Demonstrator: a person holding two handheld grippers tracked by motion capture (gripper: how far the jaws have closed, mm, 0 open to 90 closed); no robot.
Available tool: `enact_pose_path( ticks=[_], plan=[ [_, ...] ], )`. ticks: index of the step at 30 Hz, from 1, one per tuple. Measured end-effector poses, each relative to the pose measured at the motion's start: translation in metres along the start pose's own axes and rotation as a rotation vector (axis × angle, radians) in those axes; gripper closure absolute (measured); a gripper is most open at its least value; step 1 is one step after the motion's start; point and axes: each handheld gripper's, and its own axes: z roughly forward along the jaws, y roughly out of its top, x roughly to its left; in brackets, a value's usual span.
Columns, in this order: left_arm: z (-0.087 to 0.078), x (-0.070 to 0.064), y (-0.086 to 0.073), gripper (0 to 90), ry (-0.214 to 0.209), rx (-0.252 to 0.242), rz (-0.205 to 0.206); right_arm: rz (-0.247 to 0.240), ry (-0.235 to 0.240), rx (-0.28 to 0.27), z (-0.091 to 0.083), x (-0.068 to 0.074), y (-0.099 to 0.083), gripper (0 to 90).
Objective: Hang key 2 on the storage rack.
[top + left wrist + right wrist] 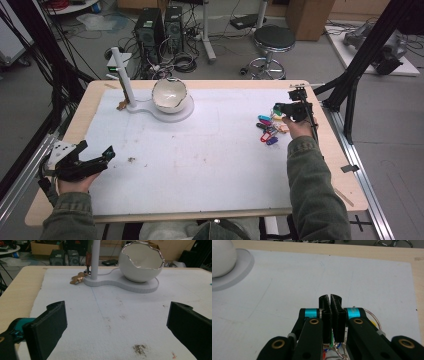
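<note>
The right gripper (278, 107), jaws pressed together, hovered over multicoloured key tags (269, 131) well right of the bowl (169, 94).

Key tags (332, 350) mostly hidden under right claw (331, 315); grip unclear.

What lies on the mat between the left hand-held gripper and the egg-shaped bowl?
Mostly bare white mat. In the left gripper view, only a small brown stain and faint marks lie between the left hand-held gripper and the egg-shaped bowl.
</note>
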Motion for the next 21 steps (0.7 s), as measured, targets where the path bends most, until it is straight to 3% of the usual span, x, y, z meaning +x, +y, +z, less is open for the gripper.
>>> enact_pose_path(
  ticks=[21],
  plan=[
    [0.001,0.0,0.0,3.4,0.002,0.007,-0.003,-0.019,0.062,-0.072,-0.034,0.02,0.034,88.3]
  ],
)
